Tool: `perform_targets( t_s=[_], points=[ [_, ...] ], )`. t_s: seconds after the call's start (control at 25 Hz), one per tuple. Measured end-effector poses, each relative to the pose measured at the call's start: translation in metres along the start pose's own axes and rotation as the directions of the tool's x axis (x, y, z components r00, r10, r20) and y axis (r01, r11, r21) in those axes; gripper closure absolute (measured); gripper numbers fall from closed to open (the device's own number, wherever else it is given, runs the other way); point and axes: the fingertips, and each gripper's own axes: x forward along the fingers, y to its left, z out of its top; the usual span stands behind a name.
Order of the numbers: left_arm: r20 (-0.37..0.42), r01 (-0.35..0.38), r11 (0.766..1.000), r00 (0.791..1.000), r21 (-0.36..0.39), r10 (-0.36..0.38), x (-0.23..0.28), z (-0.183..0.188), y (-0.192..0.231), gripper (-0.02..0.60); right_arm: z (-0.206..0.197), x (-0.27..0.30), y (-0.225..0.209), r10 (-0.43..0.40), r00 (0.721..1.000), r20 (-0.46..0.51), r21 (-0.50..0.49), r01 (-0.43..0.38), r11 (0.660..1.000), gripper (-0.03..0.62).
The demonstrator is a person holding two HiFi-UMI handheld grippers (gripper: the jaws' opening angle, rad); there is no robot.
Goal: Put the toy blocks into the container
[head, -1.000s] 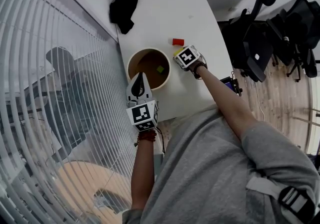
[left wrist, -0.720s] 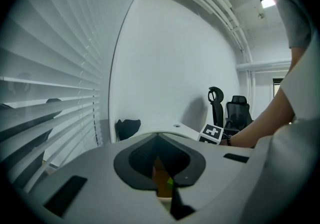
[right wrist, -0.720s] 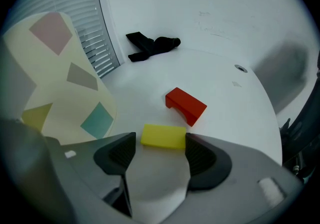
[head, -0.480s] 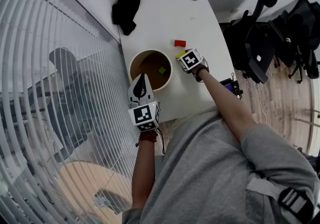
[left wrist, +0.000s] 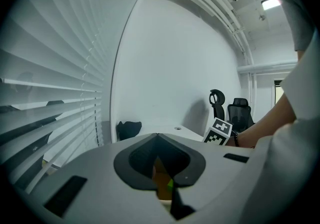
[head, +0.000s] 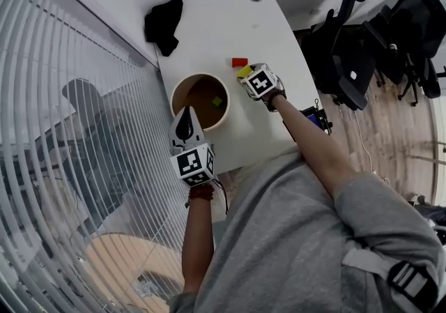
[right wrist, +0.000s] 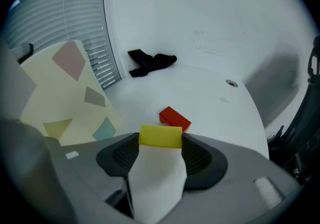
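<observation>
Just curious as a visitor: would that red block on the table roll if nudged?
Probably not: the red block looks flat-sided and lies flat, so it should slide. It looks small and solid, likely light. The smooth white table may let it skid.

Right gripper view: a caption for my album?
Right gripper, jaws just closed on a yellow rectangular plastic block; red rectangular block lies beyond.

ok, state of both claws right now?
Left claw: closed, empty.
Right claw: jaws have just been closing, now holding the yellow block.
</observation>
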Motion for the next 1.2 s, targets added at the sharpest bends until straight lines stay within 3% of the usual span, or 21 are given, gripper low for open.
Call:
perform_targets(
  t_s=[0.36, 0.76, 1.2],
  points=[
    [0.006, -0.048, 0.999, 0.999, -0.012, 0.048, -0.006, 0.006, 0.013, 0.574, 0.027, -0.022, 0.010, 0.049, 0.993, 0.111, -0.026, -0.046, 0.999, 0.318],
    [0.017, -0.034, 0.999, 0.999, -0.012, 0.034, -0.003, 0.013, 0.013, 0.574, 0.054, -0.049, 0.022, 0.075, 0.973, 0.218, -0.087, -0.057, 0.995, 0.318],
    [0.020, -0.030, 0.999, 0.999, -0.013, 0.030, -0.003, 0.013, 0.010, 0.574, 0.097, -0.092, 0.039, 0.113, 0.932, 0.344, -0.129, -0.072, 0.989, 0.318]
  ],
)
